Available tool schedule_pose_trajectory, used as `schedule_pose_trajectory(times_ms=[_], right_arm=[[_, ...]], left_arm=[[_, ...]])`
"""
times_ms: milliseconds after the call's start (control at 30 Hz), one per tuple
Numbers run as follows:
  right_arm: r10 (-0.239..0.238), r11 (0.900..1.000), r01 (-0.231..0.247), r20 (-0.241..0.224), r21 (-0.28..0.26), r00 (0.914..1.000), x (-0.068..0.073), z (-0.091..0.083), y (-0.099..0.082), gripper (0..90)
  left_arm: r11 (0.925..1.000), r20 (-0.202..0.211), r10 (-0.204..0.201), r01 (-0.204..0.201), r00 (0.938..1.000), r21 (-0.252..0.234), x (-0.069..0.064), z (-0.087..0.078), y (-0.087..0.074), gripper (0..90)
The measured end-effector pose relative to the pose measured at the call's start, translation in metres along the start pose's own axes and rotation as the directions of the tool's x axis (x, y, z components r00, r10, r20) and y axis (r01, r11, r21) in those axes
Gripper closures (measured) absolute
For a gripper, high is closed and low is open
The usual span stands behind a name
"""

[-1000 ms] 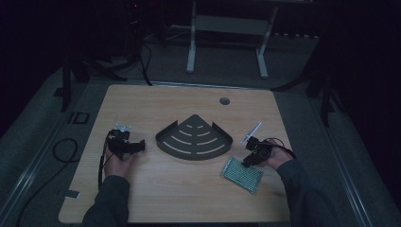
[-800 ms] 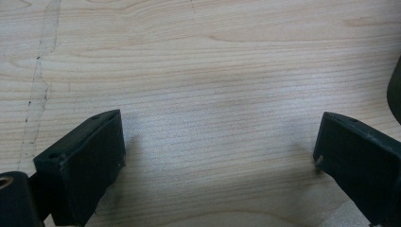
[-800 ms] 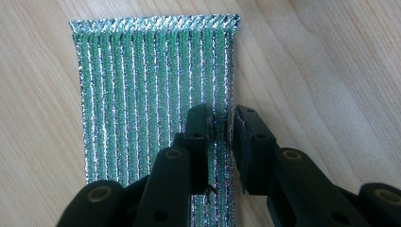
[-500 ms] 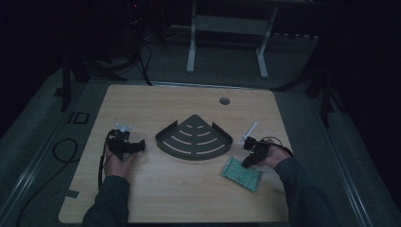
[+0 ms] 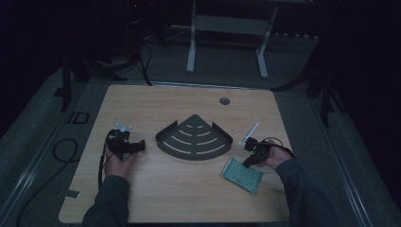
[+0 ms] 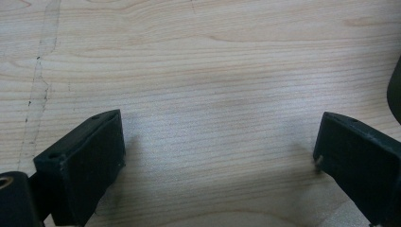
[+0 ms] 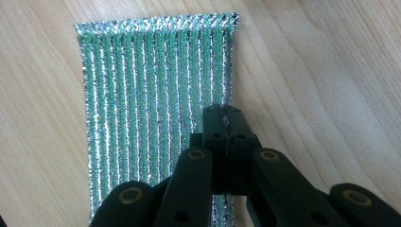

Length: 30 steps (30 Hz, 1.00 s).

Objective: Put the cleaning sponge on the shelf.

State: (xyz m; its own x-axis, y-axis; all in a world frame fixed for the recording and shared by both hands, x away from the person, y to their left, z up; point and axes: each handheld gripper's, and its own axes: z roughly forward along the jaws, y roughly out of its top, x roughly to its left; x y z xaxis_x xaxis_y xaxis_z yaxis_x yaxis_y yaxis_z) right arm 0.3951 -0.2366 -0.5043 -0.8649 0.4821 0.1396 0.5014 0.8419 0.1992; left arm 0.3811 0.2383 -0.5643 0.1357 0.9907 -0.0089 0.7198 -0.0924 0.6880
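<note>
A green and silver scouring pad [image 7: 156, 94] lies flat on the wooden table [image 5: 189, 189], also seen in the high view as the scouring pad [image 5: 241, 175] at the front right. My right gripper [image 7: 226, 124] points down at the pad's edge. Its jaws have just been closing and now press together with a sliver of the glinting fabric pinched between them. My left gripper [image 6: 217, 156] stands wide open over bare wood, nothing between its fingers. In the high view the left gripper [image 5: 139, 145] rests at the left, the right gripper [image 5: 247, 163] at the right.
A dark quarter-round slotted shelf [image 5: 194, 139] sits in the table's middle; its edge [image 6: 395, 90] shows beside my left gripper. A small clear bag [image 5: 124, 127] lies behind the left hand, a white stick [image 5: 249, 132] behind the right. A cable hole [image 5: 224, 100] lies farther back.
</note>
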Motion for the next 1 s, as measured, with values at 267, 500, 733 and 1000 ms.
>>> schedule_pose_trajectory(times_ms=[267, 500, 733, 1000], right_arm=[[0.003, 1.0000, -0.003, 0.003, -0.009, 1.0000, 0.001, -0.010, 0.001, 89.6], [0.015, 0.9993, -0.014, 0.027, -0.036, 0.9995, 0.000, -0.022, 0.001, 89.6], [0.007, 0.9995, -0.006, 0.034, -0.030, 0.9994, 0.000, -0.031, 0.003, 89.7], [0.004, 0.9987, -0.001, 0.060, -0.051, 0.9982, 0.001, -0.041, 0.005, 89.9]], left_arm=[[1.0000, 0.000, 0.000, 0.000, 1.0000, 0.000, 0.000, 0.000, 0.000, 3.1], [1.0000, 0.000, 0.000, 0.000, 1.0000, 0.000, 0.000, 0.000, 0.000, 3.1], [1.0000, 0.000, 0.000, 0.000, 1.0000, 0.000, 0.000, 0.000, 0.000, 3.1], [1.0000, 0.000, 0.000, 0.000, 1.0000, 0.000, 0.000, 0.000, 0.000, 3.1]])
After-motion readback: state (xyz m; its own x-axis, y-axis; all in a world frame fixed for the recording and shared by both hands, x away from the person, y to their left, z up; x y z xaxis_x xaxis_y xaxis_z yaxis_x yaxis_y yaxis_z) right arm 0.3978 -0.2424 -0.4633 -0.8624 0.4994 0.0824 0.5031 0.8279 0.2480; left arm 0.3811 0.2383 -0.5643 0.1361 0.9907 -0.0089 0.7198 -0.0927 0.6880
